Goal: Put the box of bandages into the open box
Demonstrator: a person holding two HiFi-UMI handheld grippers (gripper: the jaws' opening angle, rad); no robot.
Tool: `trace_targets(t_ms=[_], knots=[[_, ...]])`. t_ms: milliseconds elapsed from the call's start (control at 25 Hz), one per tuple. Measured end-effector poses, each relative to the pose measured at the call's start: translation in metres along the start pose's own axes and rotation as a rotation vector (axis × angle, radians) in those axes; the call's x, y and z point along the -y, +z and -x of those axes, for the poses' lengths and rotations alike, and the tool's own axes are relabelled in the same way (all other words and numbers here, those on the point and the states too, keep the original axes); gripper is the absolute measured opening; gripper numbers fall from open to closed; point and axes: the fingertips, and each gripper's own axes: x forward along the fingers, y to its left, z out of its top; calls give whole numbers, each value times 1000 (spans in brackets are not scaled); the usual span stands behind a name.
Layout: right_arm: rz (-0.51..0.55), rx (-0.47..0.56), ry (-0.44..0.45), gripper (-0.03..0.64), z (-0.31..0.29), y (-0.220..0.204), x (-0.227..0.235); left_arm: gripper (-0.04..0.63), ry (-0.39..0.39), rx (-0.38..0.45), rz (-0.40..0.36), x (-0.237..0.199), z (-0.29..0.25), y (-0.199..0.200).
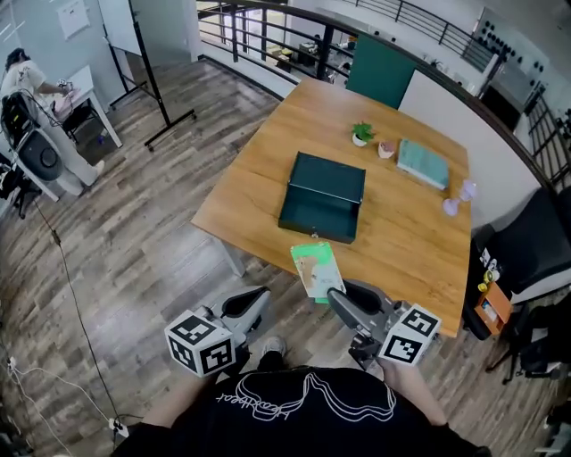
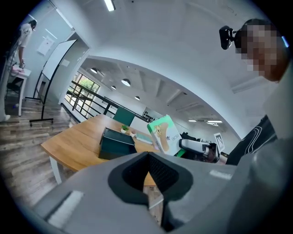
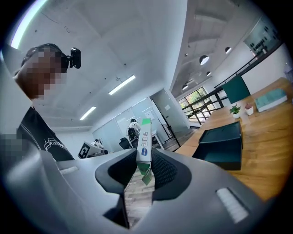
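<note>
Bandage box [image 1: 317,270] pinched in right tool [image 1: 333,297], lower end hidden

A long light-wood table [image 1: 419,241] stands on a grey-brown plank floor [image 1: 134,223] in an open, loft-style office, close to a curving black metal railing [image 1: 326,40]. Beyond the table's far end rise a dark green panel [image 1: 382,70] and a white partition [image 1: 446,105]. At the left, a whiteboard on a black stand [image 1: 120,22] is near a small white desk [image 1: 89,89], where a person [image 1: 22,76] stands. A black seat [image 1: 535,236] is at the right. Overhead, white strip lights [image 3: 122,84] and round ceiling lamps [image 3: 204,59] glow; black-framed windows [image 3: 197,98] show daylight.
</note>
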Motion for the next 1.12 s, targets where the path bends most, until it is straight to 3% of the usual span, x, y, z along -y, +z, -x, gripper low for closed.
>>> trace_targets(t_ms=[160,360,760,1120], knots=[[16,-2,-34,121,-35,12,23,2,-12,-17,-1,-40,-12,19],[100,-42,-124,121,-56,12,51,1,-49,-43,2,-59,-31,30],[64,-60,-145,121,-66,26,108,2,-64,-102,32,-86,-85,43],[154,-166,-193,121,-88,50,175,2,-25,-113,81,-127,-125,63]])
